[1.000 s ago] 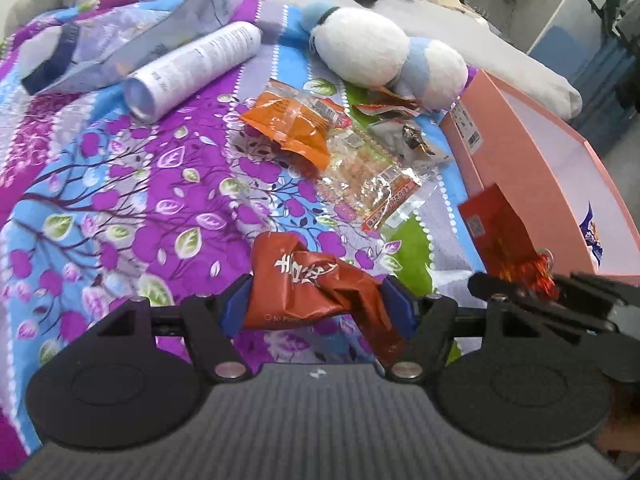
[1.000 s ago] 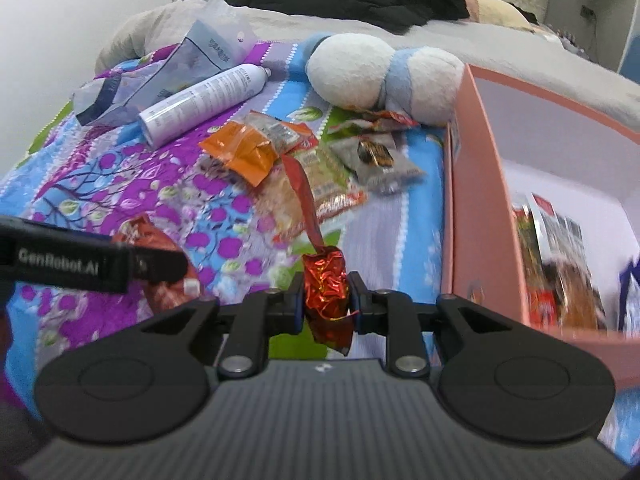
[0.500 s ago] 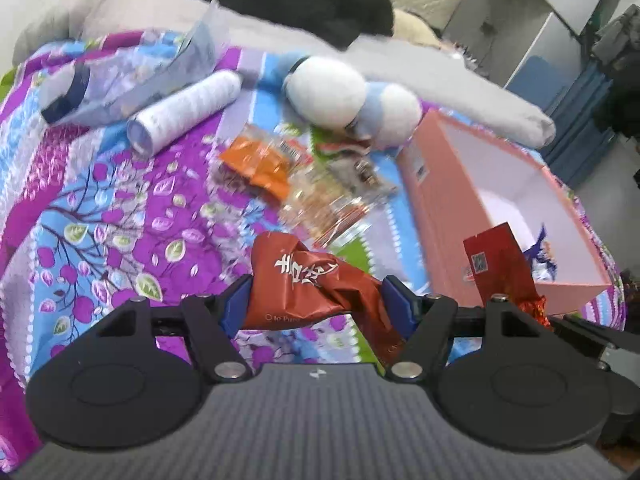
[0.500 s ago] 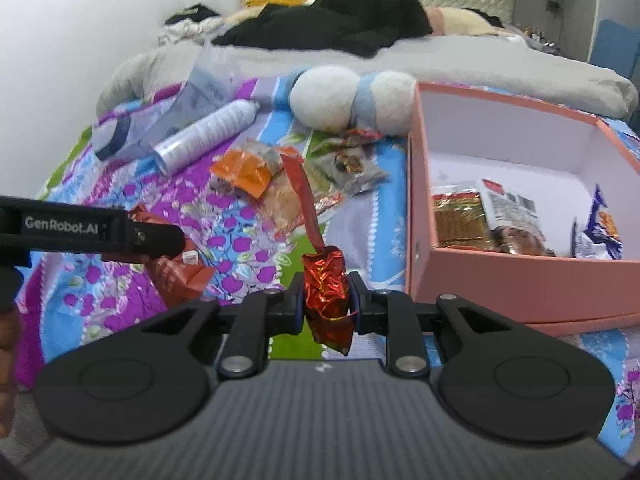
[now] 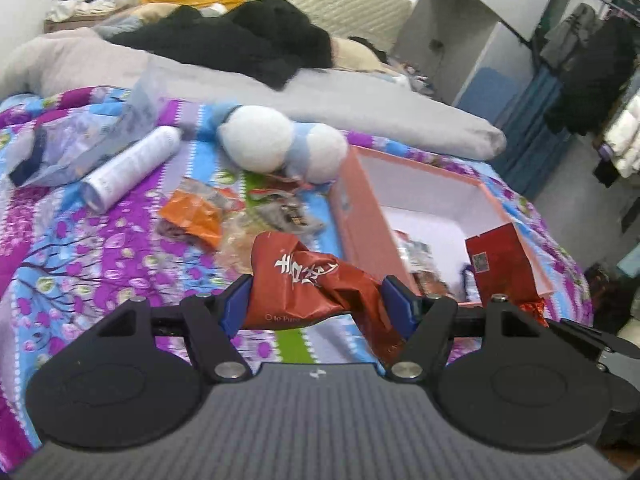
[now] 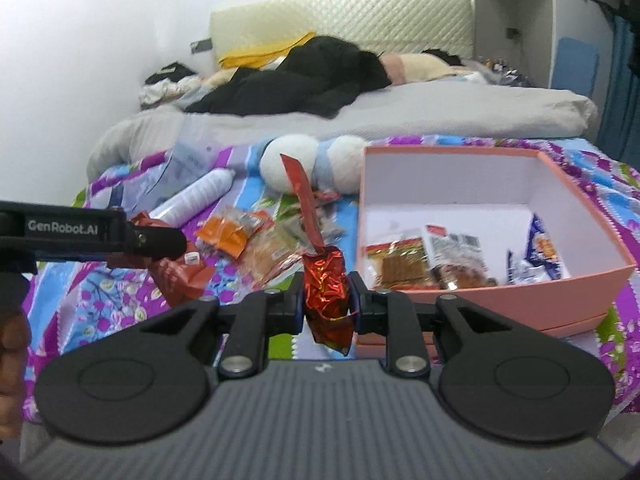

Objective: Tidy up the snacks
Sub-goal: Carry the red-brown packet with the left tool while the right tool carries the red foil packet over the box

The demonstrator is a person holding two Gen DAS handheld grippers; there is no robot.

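Left wrist view: left gripper [image 5: 316,300] clamps a rust-brown snack packet [image 5: 308,288] at frame centre; right gripper [image 6: 325,307] pinches a red foil packet [image 6: 326,290], with the pink box [image 6: 500,300] to its right.

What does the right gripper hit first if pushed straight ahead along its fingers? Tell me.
Probably the loose snack packets on the bedspread, just left of the pink box. The right gripper, shut on a red foil packet, points down past that corner; depth is hard to judge.
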